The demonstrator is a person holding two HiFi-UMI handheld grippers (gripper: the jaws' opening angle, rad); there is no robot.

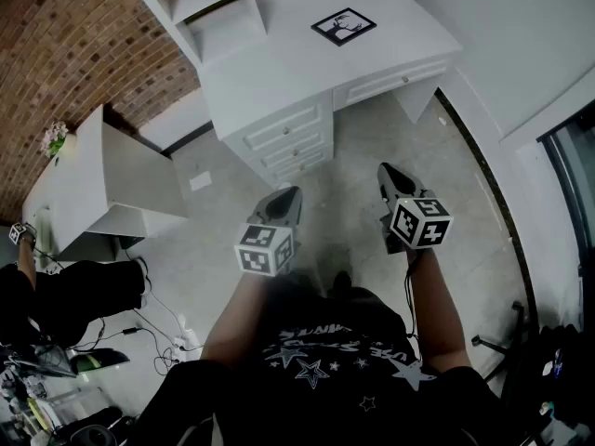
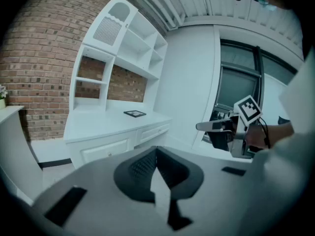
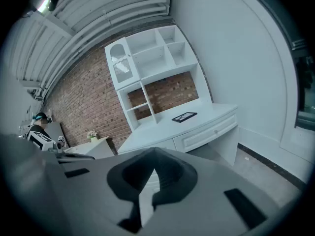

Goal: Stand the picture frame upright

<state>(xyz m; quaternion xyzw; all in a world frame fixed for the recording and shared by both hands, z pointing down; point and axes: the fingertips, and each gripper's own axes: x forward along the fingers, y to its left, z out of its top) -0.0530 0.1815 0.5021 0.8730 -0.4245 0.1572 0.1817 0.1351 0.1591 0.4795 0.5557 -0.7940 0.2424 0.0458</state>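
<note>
A black picture frame (image 1: 343, 26) lies flat on the white desk (image 1: 279, 72), well ahead of both grippers. The left gripper view has the picture frame (image 2: 134, 113) far off on the desk top, and the right gripper view shows the picture frame (image 3: 184, 116) the same way. My left gripper (image 1: 289, 196) is shut and empty, held over the floor in front of the desk drawers. To its right, my right gripper (image 1: 390, 175) is also shut with nothing in it. Each points slightly downward toward the desk.
White shelving (image 1: 209, 3) rises at the desk's back left against a brick wall (image 1: 74, 45). A lower white cabinet (image 1: 102, 184) with a small flower pot (image 1: 54, 139) stands left. A seated person (image 1: 56, 295) is at far left. Cables (image 1: 153, 328) lie on the floor.
</note>
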